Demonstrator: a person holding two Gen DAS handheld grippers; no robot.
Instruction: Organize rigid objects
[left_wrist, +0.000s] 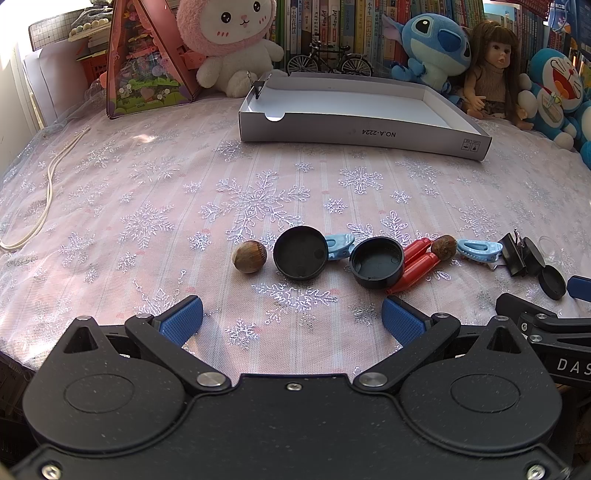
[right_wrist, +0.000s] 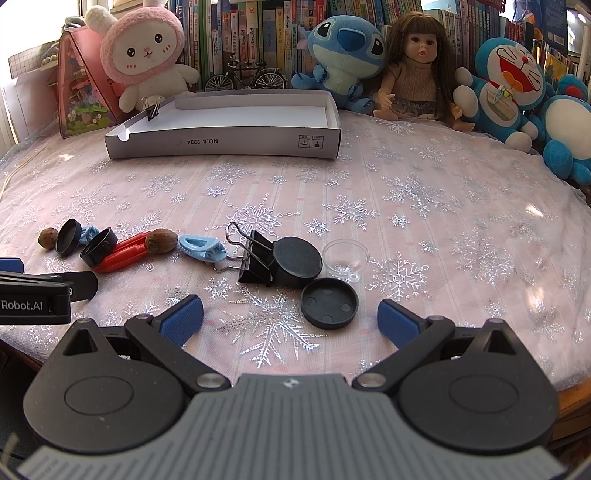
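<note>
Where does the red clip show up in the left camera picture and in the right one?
Left wrist view: the red clip lies right of centre, between a black cap and a brown nut.
Right wrist view: the red clip lies at the left, between the same black cap and nut.
Shared landmark: the white box marked NO.A-2224.

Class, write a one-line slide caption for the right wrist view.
Open right tongs hover over a black cap, beside a binder clip and clear dome; empty cardboard tray beyond.
</note>
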